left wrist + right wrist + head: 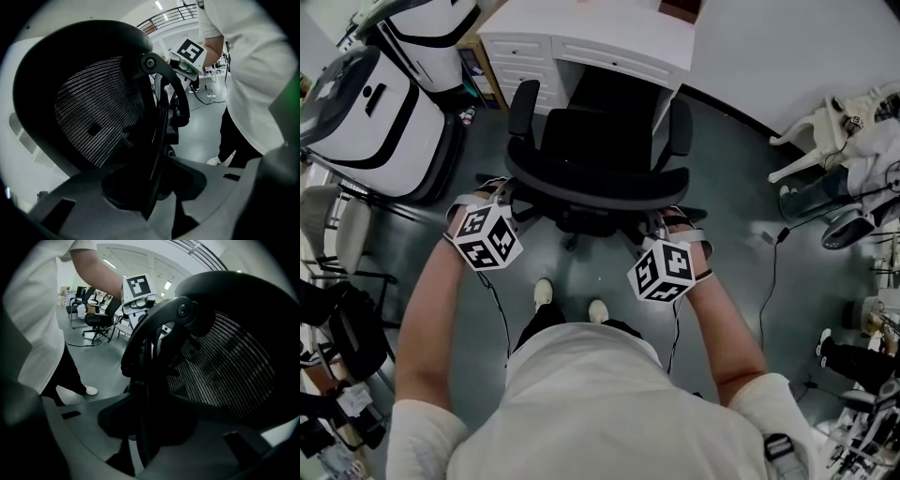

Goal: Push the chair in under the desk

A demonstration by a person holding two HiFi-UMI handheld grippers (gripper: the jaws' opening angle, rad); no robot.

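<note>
Desk point(614, 37) is sitting white at the top of my head view, opening facing me. Chair point(595, 141) is standing right in front of it, seat nosing at that opening, and I'm guessing it's only partway in, since the backrest point(598, 183) is sticking well out toward me. I'm clamping the left gripper point(150, 197) and the right gripper point(140, 437) on the backrest's two side edges, so most of the shove is yet to come.
</note>
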